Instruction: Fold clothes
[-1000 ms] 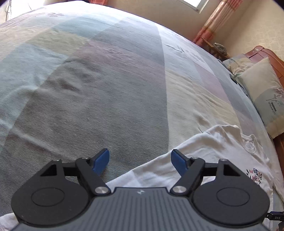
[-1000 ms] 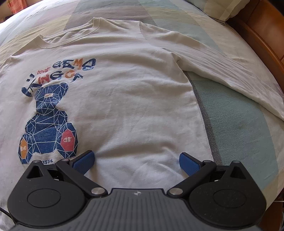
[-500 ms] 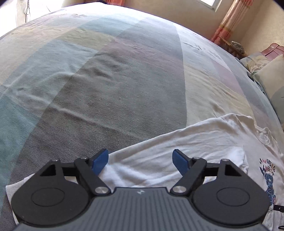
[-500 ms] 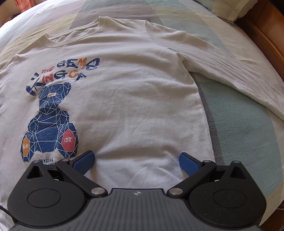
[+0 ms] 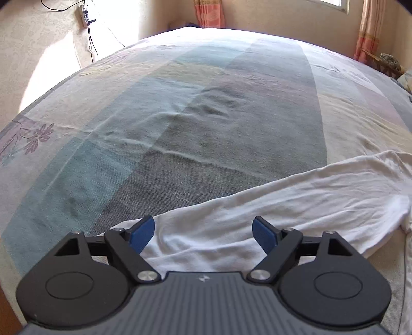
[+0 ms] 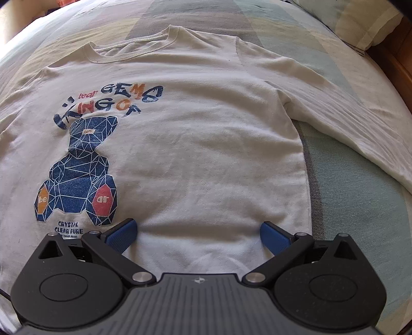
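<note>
Widening, left hand-held gripper (image 5: 203, 232) has slid along sleeve (image 5: 296, 206), now beneath its empty jaws.

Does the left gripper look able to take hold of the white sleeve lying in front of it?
Probably yes. The left gripper is open, its jaws just widening, with the sleeve flat on the bedspread between them and nothing covering it.

From my left camera I see a wide bedsheet of woven cloth in grey, teal and cream patches (image 5: 195, 134), creased across its middle, with orange-pink curtains (image 5: 208, 13) and a dark cable hanging down the pale wall (image 5: 90, 38) behind it. My right camera shows a cream pillow (image 6: 360, 23) beside a brown wooden bed frame (image 6: 396, 64).
</note>
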Demonstrator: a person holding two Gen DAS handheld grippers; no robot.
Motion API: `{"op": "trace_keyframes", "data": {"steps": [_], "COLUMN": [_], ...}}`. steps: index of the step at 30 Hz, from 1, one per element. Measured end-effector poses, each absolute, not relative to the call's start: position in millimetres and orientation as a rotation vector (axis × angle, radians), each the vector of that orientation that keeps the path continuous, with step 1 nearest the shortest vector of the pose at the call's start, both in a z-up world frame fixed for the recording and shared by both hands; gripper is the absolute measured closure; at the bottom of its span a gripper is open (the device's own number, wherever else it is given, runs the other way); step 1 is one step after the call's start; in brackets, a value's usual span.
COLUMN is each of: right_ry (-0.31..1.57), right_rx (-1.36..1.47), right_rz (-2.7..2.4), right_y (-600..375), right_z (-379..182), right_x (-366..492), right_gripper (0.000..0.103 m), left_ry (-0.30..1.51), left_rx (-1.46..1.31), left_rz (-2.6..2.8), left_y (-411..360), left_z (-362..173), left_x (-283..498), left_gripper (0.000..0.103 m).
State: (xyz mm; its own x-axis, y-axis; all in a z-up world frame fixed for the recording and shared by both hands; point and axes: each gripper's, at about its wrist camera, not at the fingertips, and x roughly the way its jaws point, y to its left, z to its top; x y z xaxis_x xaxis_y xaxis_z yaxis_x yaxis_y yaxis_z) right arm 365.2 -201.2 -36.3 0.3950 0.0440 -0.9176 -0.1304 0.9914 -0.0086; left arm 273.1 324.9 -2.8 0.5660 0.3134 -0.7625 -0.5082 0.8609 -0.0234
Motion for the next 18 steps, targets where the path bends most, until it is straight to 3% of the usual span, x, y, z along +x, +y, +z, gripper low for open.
{"op": "trace_keyframes", "data": {"steps": [5,8,11,18], "right_ry": [1.147,1.155,1.173,0.984], "right_rx": [-0.101,-0.113,-0.133,-0.154], "right_rz": [0.132,0.132,0.146,0.375], "right_y": [-201,-199,-194,-125], "right_z": [-37,-35,-20,41], "right_x": [365,365,364,379], "right_gripper": [0.000,0.000,0.000,0.000], "left_ry": [0.859,0.901,0.881,0.883], "left_rx": [-0.218,-0.208,-0.235,-0.219], "left_rz": [0.410,0.483,0.521,0.379], "left_y": [303,306,313,300], "left_z": [-17,-30,-20,-24], "left_x": [277,272,262,283], "left_gripper": [0.018,0.011,0.013,0.012]}}
